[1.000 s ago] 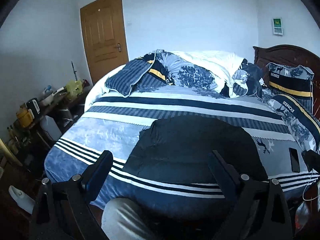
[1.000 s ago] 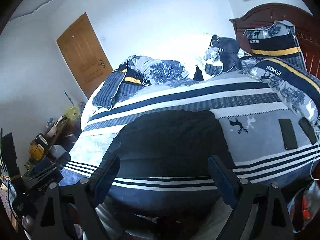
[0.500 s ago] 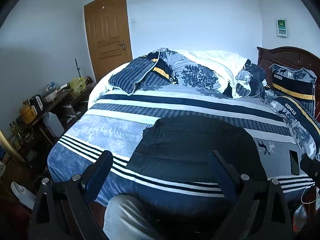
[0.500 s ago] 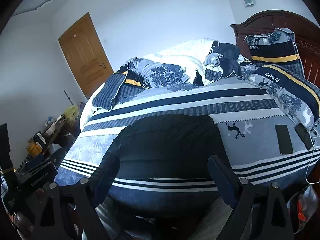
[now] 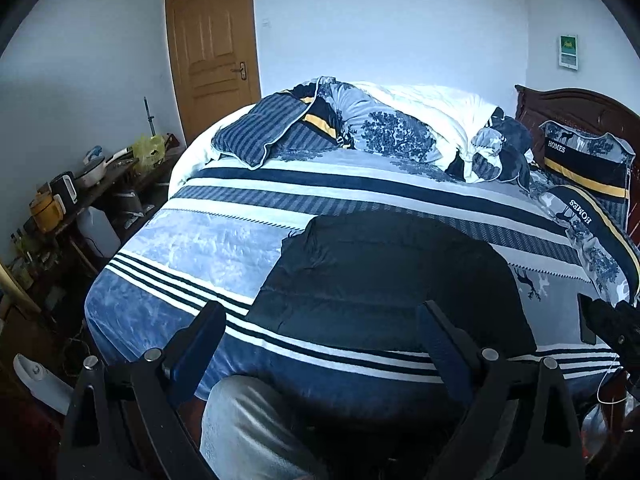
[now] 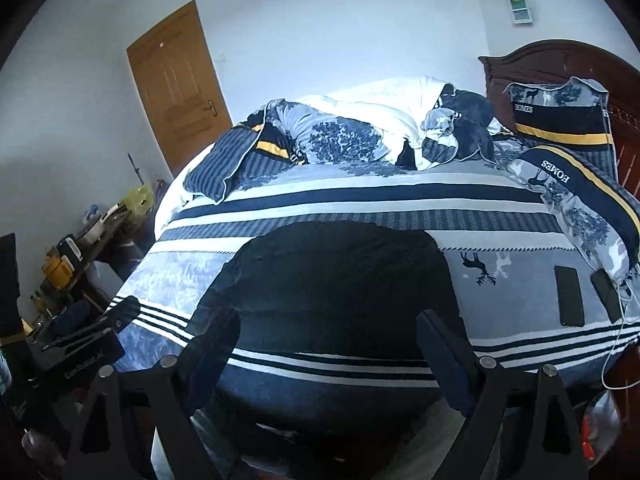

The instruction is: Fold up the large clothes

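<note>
A large dark padded garment (image 5: 384, 280) (image 6: 332, 280) lies flat on the striped blue and white bedspread (image 5: 192, 256) (image 6: 360, 196), near the bed's front edge. My left gripper (image 5: 322, 328) hangs open in front of the bed, short of the garment's near hem, with nothing between its fingers. My right gripper (image 6: 328, 338) is also open and empty, held before the same near edge. The left gripper's body (image 6: 76, 344) shows at the left of the right wrist view. A person's grey trouser leg (image 5: 248, 428) is below the left gripper.
A heaped duvet (image 5: 400, 128) and pillows (image 5: 588, 160) fill the far side by the wooden headboard (image 6: 560, 60). Two dark phones (image 6: 568, 296) with a white cable lie on the bed's right. A cluttered side table (image 5: 80, 188) stands left; a wooden door (image 5: 212, 48) is behind.
Both views have shifted a little: the bed and garment sit slightly further right and lower in the left wrist view, and the right wrist view has rolled slightly. Both grippers stay open.
</note>
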`<action>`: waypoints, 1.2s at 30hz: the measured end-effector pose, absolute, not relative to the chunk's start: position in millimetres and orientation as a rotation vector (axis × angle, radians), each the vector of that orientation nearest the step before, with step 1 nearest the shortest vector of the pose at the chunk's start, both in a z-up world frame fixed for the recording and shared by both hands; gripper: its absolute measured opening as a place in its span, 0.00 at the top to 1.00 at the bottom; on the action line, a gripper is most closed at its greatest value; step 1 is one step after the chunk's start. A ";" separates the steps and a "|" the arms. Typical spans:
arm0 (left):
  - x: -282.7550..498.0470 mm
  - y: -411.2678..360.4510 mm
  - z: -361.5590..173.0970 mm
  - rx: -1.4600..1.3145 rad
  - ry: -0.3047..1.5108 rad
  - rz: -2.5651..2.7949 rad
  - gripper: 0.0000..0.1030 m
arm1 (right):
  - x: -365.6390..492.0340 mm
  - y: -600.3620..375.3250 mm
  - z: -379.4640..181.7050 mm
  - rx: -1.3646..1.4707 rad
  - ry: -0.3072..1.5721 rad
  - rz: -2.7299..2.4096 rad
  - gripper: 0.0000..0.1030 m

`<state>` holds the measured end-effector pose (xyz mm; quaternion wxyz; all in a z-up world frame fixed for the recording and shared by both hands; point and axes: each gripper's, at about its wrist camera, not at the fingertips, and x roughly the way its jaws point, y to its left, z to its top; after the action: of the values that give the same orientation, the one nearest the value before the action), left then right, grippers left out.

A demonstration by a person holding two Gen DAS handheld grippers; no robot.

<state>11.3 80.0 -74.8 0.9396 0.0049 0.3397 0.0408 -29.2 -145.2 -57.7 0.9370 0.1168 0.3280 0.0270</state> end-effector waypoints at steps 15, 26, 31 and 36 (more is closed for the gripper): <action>19.9 78.6 -83.8 0.036 0.717 0.110 0.07 | -13.9 -132.0 -69.7 0.232 0.692 0.082 0.11; 20.4 52.5 -84.3 0.100 0.718 0.086 0.07 | -15.5 -153.9 -76.9 0.279 0.689 0.063 0.11; 19.5 41.9 -85.8 0.125 0.722 0.084 0.07 | -17.7 -166.0 -78.2 0.305 0.678 0.054 0.11; 20.6 32.4 -86.3 0.153 0.721 0.083 0.07 | -17.5 -174.9 -81.6 0.331 0.676 0.054 0.11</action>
<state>20.6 32.4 -86.3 0.9320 0.0749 0.3524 0.0406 -17.5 -174.9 -81.6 0.9297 0.1614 0.3301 0.0264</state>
